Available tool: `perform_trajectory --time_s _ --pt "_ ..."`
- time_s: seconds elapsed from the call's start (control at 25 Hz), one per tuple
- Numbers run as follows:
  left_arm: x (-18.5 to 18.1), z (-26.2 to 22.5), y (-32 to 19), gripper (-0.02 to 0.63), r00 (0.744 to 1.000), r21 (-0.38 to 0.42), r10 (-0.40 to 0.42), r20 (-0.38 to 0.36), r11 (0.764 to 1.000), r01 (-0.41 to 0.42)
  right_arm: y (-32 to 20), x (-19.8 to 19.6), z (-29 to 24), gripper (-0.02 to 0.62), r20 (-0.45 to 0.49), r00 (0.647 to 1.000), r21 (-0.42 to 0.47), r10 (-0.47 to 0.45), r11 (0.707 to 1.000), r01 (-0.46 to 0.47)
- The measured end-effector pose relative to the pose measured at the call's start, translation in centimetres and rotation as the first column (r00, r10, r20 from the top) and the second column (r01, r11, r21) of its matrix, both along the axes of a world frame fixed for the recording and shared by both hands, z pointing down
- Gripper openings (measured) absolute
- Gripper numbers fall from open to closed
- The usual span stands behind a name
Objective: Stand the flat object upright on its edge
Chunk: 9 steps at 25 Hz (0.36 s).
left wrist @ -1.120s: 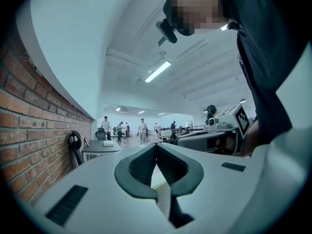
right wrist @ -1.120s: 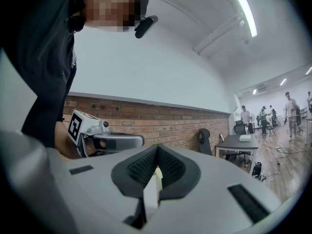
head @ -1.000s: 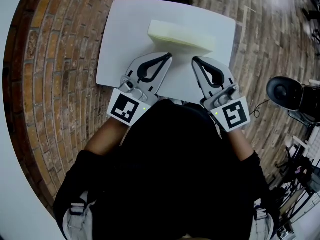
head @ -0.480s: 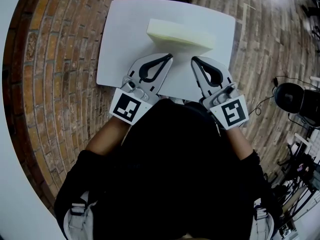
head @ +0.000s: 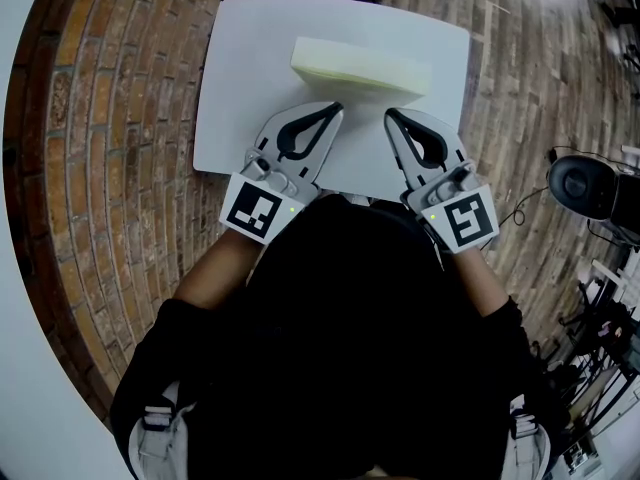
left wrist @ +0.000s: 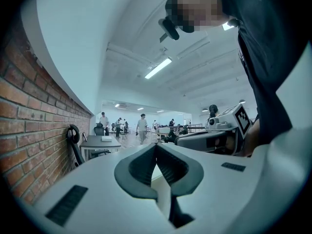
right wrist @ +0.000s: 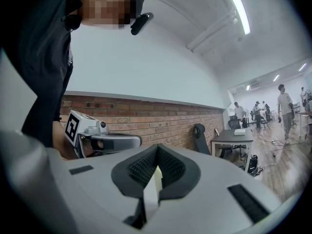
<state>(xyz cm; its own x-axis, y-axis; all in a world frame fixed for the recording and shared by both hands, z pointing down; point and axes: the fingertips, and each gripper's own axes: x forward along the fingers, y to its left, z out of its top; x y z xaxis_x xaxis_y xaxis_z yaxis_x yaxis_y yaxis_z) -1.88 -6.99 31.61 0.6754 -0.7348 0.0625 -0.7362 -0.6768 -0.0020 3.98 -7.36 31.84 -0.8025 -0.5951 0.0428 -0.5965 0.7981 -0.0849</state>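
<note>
Two grippers, one in each of my hands, hang low over the near half of the small white table (head: 225, 78). My left gripper (head: 337, 109) has its jaws pressed together with nothing between them. My right gripper (head: 389, 114) is closed the same way and is just as empty. Their tips angle in toward each other but stay apart, with a bare strip of table between them.

The pale yellow foam slab (head: 360, 66) lies flat on its broad face on the far half of the table, a little right of centre. It is just beyond both tips, and a narrow band of white shows between it and them. The table stands on a brick-patterned floor (head: 110, 118).

Looking along my left gripper's closed pads (left wrist: 168, 167), I see the right gripper off to the right, a brick wall (left wrist: 29, 145) on the left and a desk (left wrist: 100, 143) further back. Several people (left wrist: 142, 128) stand deep in the room. In the right gripper view the pads meet too, with the left gripper at the left, in front of the brick wall.
</note>
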Motion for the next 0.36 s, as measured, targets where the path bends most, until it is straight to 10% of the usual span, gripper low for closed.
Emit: perform_trajectory --time_s 0.36 --pt "-0.15 0.03 -0.47 0.02 1.0 0.006 -0.002 0.004 1.0 0.002 -0.5 0.01 0.08 0.006 -0.004 1.0 0.001 0.004 1.0 -0.004"
